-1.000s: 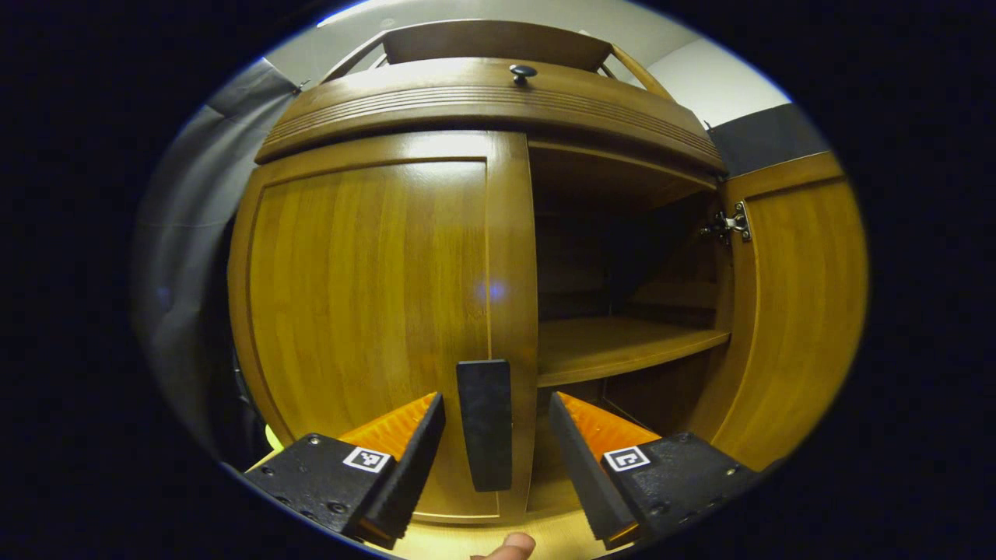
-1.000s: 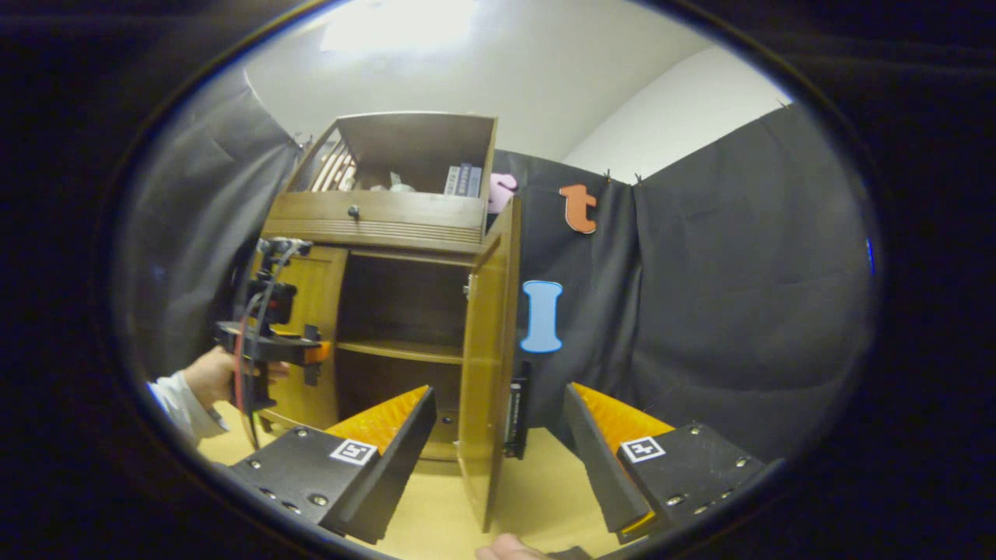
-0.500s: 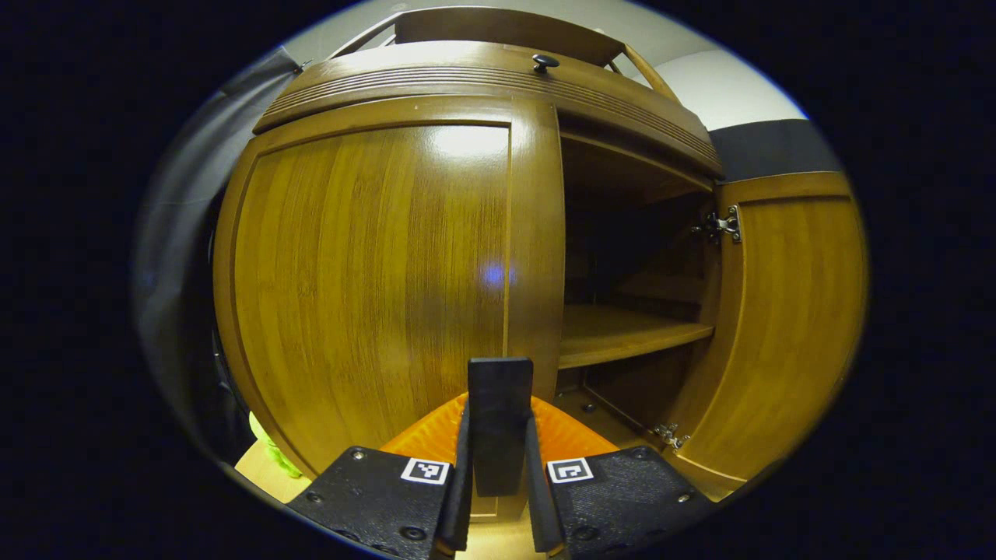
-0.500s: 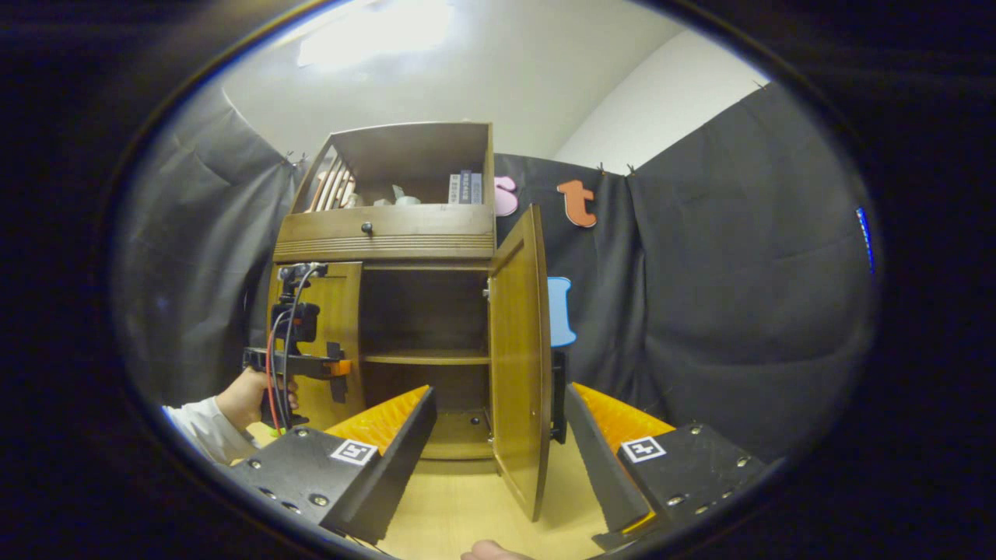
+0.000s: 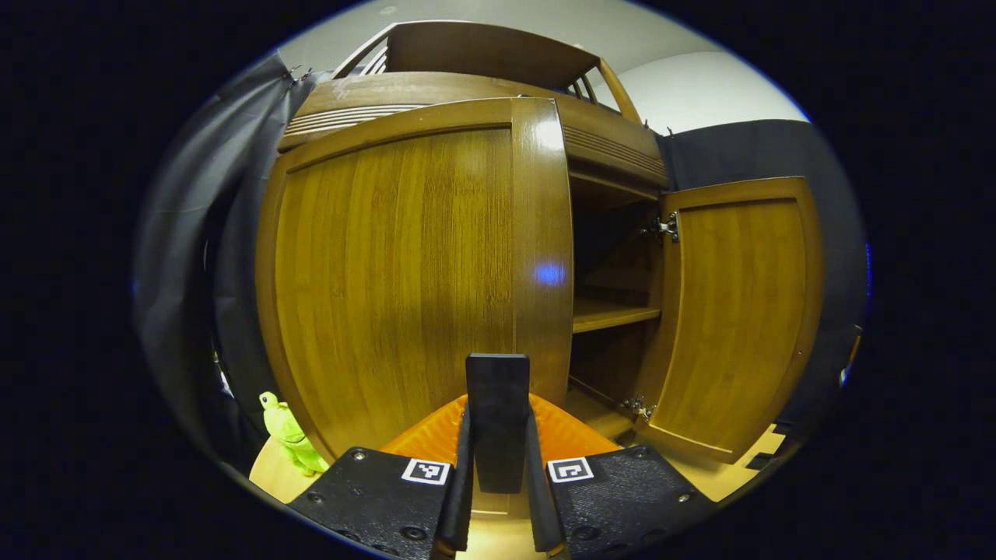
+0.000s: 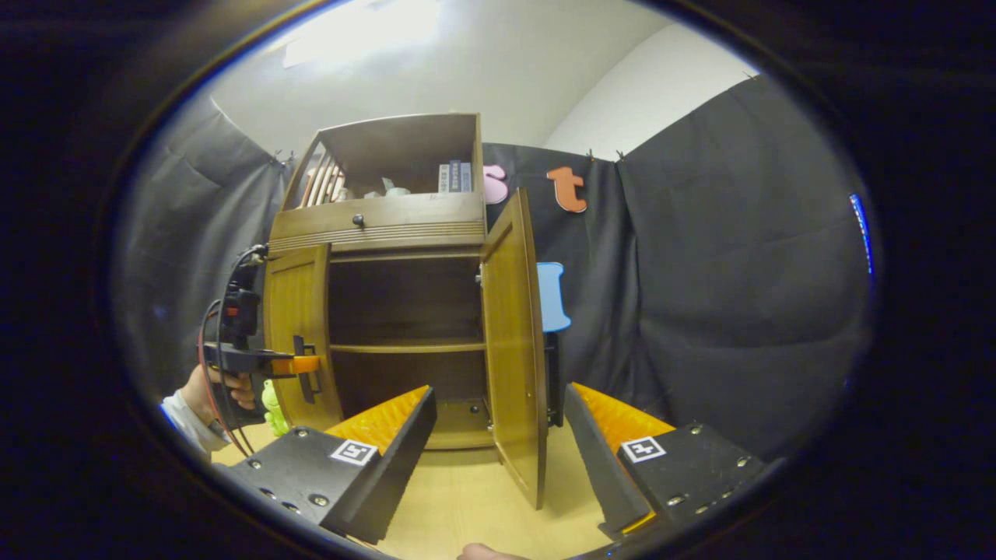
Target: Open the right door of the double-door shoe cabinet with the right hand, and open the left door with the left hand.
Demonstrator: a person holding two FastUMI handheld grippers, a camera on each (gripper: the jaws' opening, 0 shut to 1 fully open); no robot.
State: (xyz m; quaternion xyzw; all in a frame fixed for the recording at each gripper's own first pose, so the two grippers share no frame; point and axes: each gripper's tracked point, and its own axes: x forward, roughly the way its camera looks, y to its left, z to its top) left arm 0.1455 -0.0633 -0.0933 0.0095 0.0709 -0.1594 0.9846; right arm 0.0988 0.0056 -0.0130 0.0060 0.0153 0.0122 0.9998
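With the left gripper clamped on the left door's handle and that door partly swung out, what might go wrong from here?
1. The left gripper pinches only the narrow handle; as the left door arcs outward, the fingers may slide off.
2. The green toy sits on the floor by the door's hinge side, so a wide swing might knock it.
3. The right door stands open near the idle right gripper, which could bump it.

Toy frog (image 5: 289,434) on the floor left of the cabinet (image 6: 389,225) (books (image 6: 453,177) on top)
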